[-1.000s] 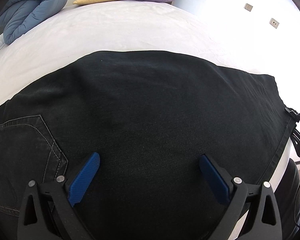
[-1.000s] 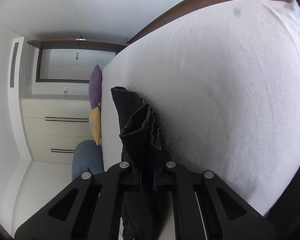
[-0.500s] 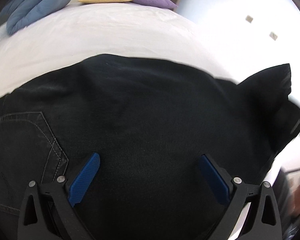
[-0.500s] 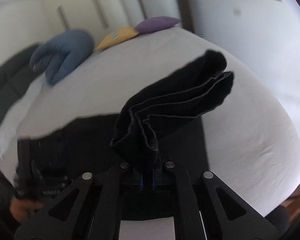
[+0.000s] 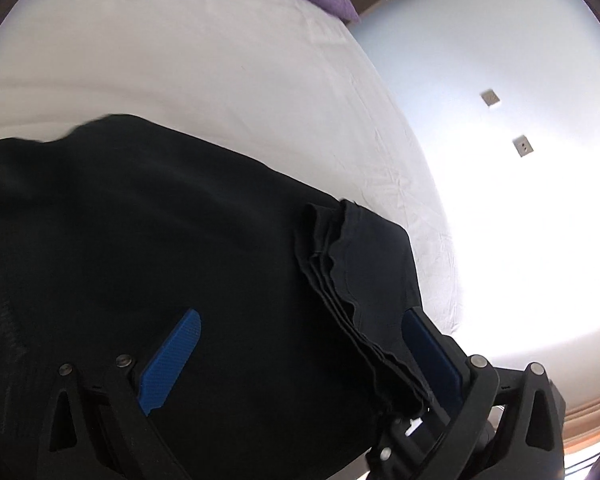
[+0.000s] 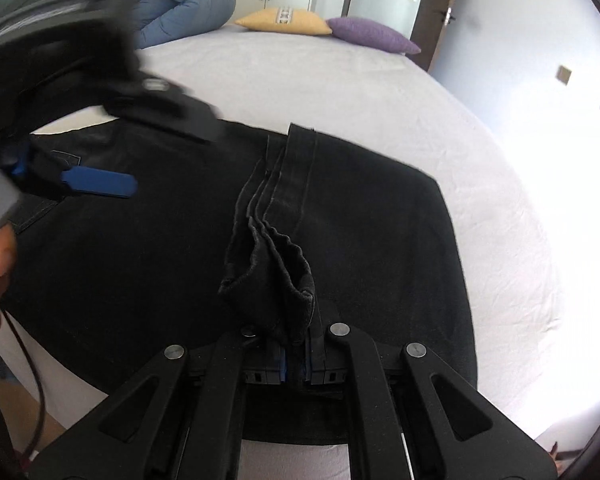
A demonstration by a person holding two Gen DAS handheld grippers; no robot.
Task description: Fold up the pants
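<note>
White bedsheet (image 6: 340, 80) spreads under everything, with a rolled blue duvet (image 6: 172, 4) and a yellow pillow (image 6: 284, 20) and purple pillow (image 6: 372, 34) at the far end of the bed from the pants. My black pants (image 6: 140, 248) lie flat on the sheet near the bed's close edge. Over their waist end, my left hand-held gripper (image 5: 300, 354) hovers with its blue pads (image 5: 172, 360) spread wide, holding nothing. Toward the pants' right half, the leg ends are doubled back, and my right hand-held gripper (image 6: 296, 356) is clamped on the bunched hems (image 6: 280, 264). To finish this fold well, I judge I should lay the hems flat and square to the edge beneath before letting go, then smooth the crease with the free gripper, since stacked denim may slide.
</note>
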